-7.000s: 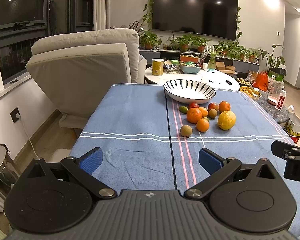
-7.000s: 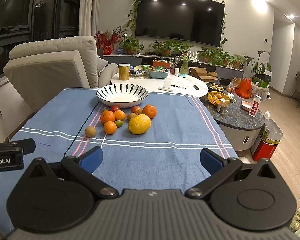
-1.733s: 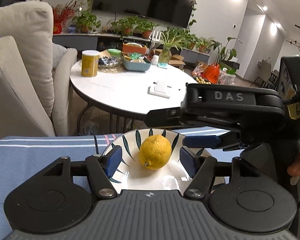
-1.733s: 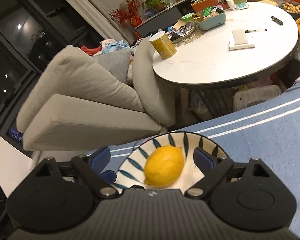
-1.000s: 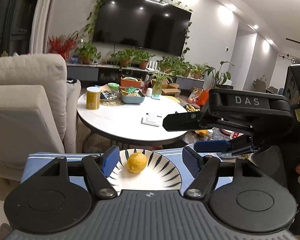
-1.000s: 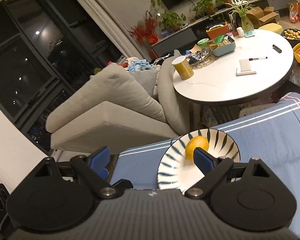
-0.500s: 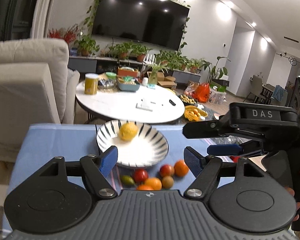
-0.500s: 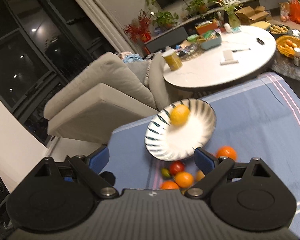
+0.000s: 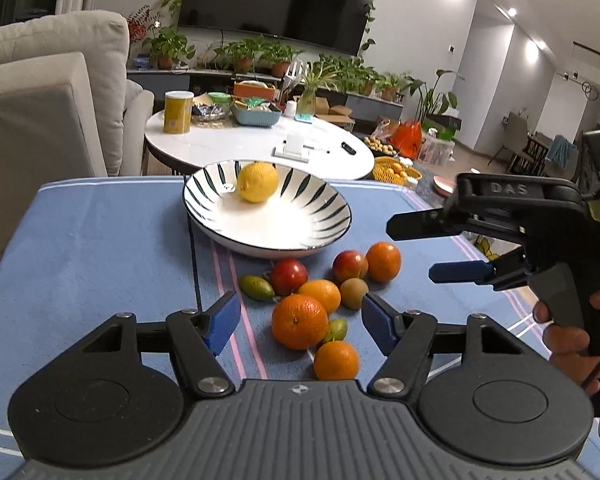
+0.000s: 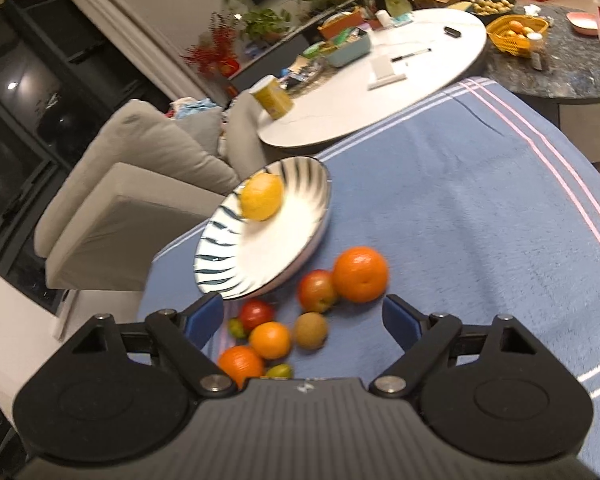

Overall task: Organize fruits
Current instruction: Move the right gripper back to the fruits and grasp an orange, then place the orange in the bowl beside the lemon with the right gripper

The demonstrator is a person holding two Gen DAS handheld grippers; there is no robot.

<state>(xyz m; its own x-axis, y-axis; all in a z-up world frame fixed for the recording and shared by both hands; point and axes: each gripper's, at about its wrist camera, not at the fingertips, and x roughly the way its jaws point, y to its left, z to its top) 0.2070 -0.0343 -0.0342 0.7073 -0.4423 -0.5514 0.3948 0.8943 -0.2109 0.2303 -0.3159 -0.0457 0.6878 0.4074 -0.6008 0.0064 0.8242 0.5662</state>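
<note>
A yellow lemon (image 9: 257,181) lies in the white bowl with dark stripes (image 9: 324,220) on the blue cloth; both also show in the right wrist view, the lemon (image 10: 261,196) in the bowl (image 10: 228,256). Several loose fruits lie in front of the bowl: oranges (image 9: 299,321) (image 10: 360,274), a red fruit (image 9: 288,276), small green ones (image 9: 256,287). My left gripper (image 9: 298,320) is open and empty, above the nearest oranges. My right gripper (image 10: 303,320) is open and empty over the fruit cluster; it also shows at the right of the left wrist view (image 9: 436,248).
The blue striped cloth (image 9: 100,240) covers the table. A beige armchair (image 9: 40,100) stands at the left. Behind is a round white table (image 9: 240,144) with a yellow can (image 9: 178,112) and clutter. A yellow basket (image 10: 516,36) sits on a dark counter.
Both grippers have drawn back from the bowl, leaving the lemon in it, and have come down over the loose fruits in front of the bowl.
</note>
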